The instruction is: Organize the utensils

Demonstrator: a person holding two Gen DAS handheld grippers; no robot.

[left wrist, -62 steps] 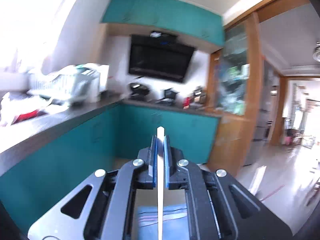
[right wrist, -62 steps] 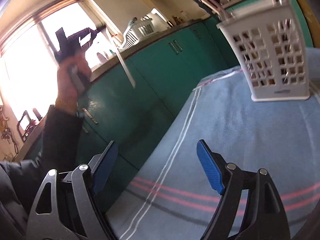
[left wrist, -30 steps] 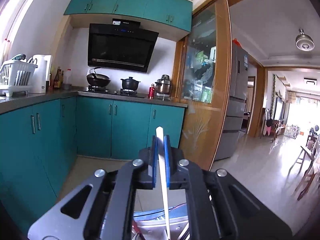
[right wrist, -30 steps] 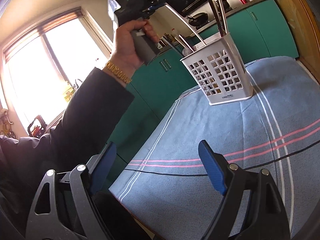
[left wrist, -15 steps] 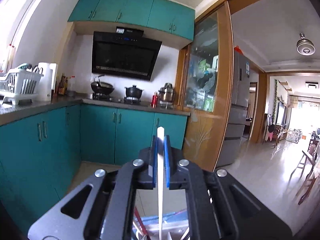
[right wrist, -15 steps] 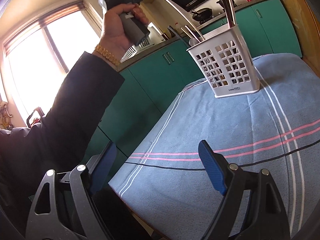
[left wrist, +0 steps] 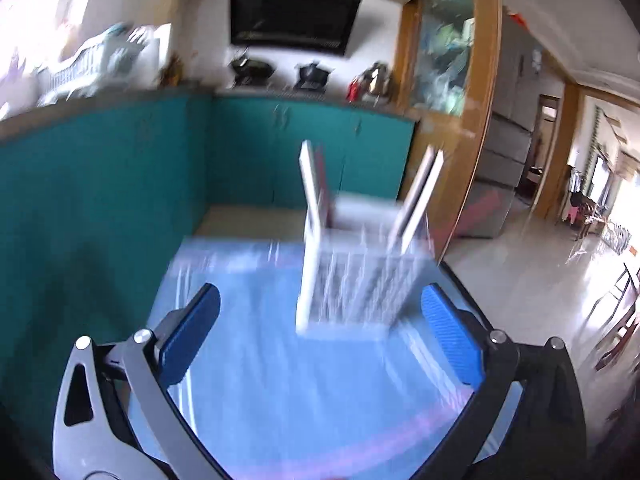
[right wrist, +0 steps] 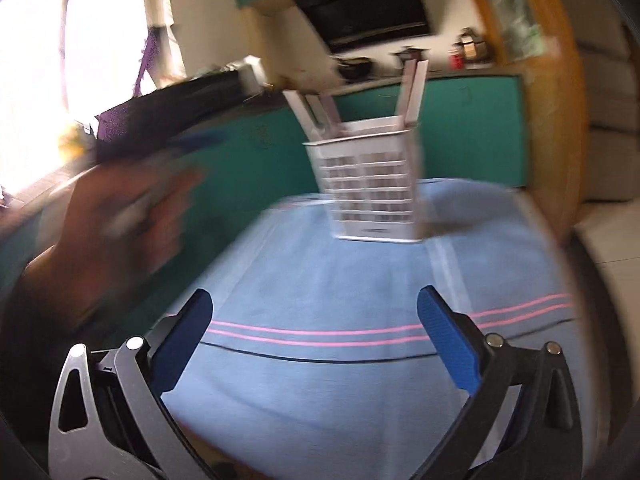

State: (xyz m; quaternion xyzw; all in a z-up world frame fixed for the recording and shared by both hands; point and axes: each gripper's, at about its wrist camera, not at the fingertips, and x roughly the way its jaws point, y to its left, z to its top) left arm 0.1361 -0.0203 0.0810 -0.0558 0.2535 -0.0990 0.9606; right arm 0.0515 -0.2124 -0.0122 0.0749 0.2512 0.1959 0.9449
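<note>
From the left wrist view, the left claw (left wrist: 320,332) is spread wide and holds nothing. Its two blue pads (left wrist: 188,332) are far apart. Past them stands a white holder (left wrist: 352,284) with holes in its sides. It sits on a blue cloth (left wrist: 280,392) that covers the counter. Long utensils (left wrist: 310,176) stick up out of the holder and lean to both sides. This picture is very blurry, so I cannot tell which kinds of utensils they are. Behind are green cupboards (left wrist: 100,184) and a black hood (left wrist: 296,16) on the wall.

From the right wrist view, the right claw (right wrist: 316,340) is also spread wide and holds nothing. The white holder (right wrist: 370,188) stands upright on the blue cloth (right wrist: 320,288), well past the claw. The utensils (right wrist: 412,88) poke out of its top. Pink stripes (right wrist: 320,330) cross the cloth near the claw. On the left, a blurry hand (right wrist: 116,224) holds the other claw, up and to the left of the holder.
</note>
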